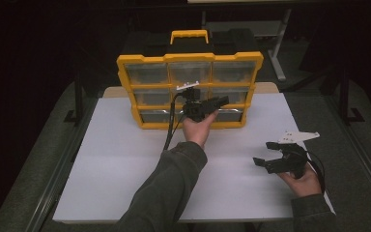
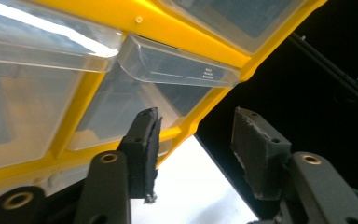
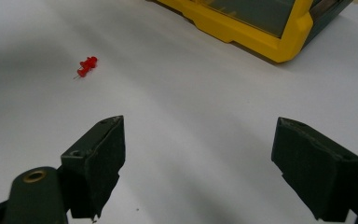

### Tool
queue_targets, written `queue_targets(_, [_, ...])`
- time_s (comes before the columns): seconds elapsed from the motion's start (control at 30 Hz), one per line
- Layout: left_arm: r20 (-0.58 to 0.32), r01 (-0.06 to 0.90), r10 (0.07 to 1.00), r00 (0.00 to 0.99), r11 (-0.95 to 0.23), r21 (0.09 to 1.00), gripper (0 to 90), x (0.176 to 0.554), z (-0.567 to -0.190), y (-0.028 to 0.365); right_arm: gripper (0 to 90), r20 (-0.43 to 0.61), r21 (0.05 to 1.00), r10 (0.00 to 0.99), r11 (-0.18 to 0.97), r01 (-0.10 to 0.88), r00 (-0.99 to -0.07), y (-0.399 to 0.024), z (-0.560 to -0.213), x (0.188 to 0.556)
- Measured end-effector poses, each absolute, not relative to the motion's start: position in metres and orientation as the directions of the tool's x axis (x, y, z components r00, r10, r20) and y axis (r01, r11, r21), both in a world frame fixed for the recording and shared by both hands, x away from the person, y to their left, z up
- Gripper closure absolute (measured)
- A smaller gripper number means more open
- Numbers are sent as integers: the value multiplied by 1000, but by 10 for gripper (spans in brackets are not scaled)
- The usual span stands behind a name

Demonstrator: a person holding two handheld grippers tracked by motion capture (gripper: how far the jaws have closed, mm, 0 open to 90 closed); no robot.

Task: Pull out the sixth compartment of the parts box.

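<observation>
A yellow organiser box [image 1: 189, 59] with clear drawers stands upright at the back of the white table [image 1: 121, 164]. My left gripper [image 1: 221, 102] is held against its bottom row, near the lower right drawer. In the left gripper view its jaws [image 2: 196, 116] stand apart below that drawer's clear handle [image 2: 177, 65], one pad [image 2: 144, 144] in front of the drawer and the other past the box's yellow edge [image 2: 177, 32]; nothing is pinched. My right gripper [image 1: 263, 152] hovers open over the table's right side. A red pushpin [image 3: 86, 65] lies on the table ahead of its jaws [image 3: 199, 123].
The box's lower yellow corner [image 3: 279, 44] sits at the far side of the right gripper view. A black case with a yellow handle [image 1: 189, 36] stands behind the box. Dark floor and table legs surround the table.
</observation>
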State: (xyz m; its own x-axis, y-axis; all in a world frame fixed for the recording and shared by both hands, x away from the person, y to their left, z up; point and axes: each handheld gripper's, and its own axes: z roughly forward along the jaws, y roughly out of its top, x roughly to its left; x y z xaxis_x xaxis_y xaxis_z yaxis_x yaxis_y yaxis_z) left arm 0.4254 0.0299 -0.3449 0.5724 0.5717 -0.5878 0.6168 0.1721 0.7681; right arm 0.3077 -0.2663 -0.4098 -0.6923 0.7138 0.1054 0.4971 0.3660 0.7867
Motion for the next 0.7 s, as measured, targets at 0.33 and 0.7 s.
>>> queue_targets(0.33, [-676,633,544,497,305,711,634,429,-351,16,168,108,795,711,358,490,-695,-268,-409,307])
queue_targets(0.7, [-718,624,517,466,384,681,716,433,-353,10,172,109,800,713,351,487,-693,-269,-408,306])
